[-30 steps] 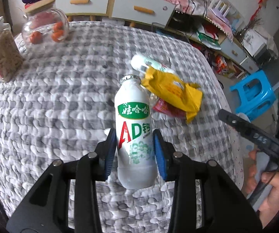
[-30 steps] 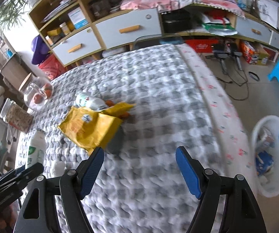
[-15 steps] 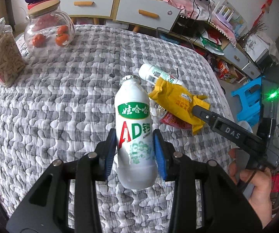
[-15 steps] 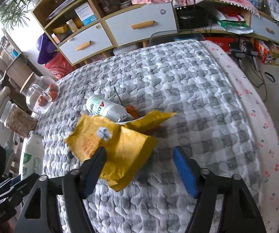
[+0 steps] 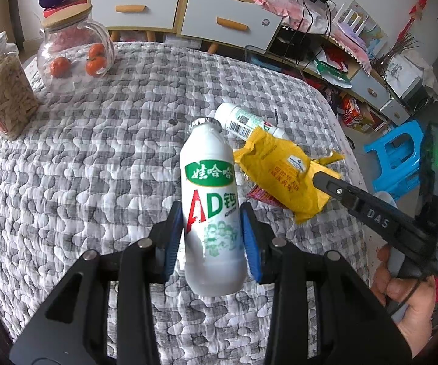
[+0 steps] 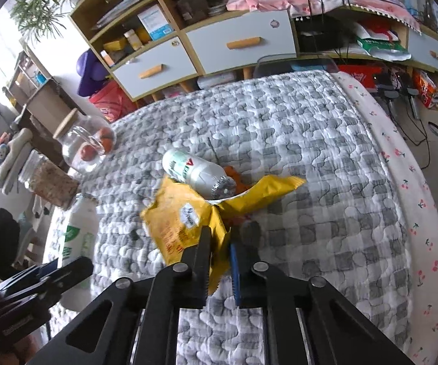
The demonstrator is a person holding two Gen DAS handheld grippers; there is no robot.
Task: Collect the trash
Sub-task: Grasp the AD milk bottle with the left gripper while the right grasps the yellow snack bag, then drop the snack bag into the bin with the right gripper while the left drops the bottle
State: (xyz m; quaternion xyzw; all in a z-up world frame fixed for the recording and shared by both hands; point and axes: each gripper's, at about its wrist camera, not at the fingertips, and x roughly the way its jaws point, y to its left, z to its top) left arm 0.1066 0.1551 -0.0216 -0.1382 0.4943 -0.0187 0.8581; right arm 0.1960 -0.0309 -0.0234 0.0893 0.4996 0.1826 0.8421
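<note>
Beside the lying bottle (image 6: 199,174): right gripper (image 6: 219,252) pinching the yellow wrapper (image 6: 185,222) edge for lifting away, left gripper (image 5: 212,234) clamping the upright milk bottle (image 5: 211,210) clear of it

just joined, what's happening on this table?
A person is clearing trash with two handheld grippers. The left gripper holds a white drink bottle upright. The right gripper is shut on the near edge of a yellow wrapper. A second bottle lies on its side behind the wrapper on the quilted table.
</note>
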